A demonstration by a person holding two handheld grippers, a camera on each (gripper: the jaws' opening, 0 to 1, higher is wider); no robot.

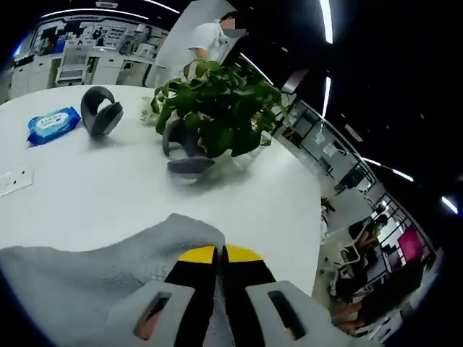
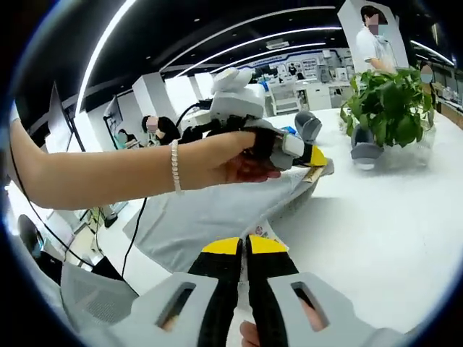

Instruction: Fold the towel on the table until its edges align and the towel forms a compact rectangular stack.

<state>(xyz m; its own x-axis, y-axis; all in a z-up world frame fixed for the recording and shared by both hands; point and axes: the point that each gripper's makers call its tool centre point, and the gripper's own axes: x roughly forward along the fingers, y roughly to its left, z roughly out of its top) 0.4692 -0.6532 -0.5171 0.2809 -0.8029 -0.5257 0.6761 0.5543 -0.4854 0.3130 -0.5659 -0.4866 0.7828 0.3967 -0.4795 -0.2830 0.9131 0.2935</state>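
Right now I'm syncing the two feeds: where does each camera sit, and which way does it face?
Left gripper view: rides the left gripper, shut on the towel, facing across the white table to the plant.
Right gripper view: rides the right gripper, shut on the towel, facing the left gripper and the person's hand.
Shared: towel, table, plant.

1. Towel (image 1: 94, 278) cut off at the near edge, left gripper view; the pinched part hidden between the jaws
2. Packet (image 1: 53, 123) print too small to read
3. Plant (image 2: 385, 108) pot hidden behind leaves, far right
4. Towel's near corner hidden under right gripper (image 2: 244, 246)
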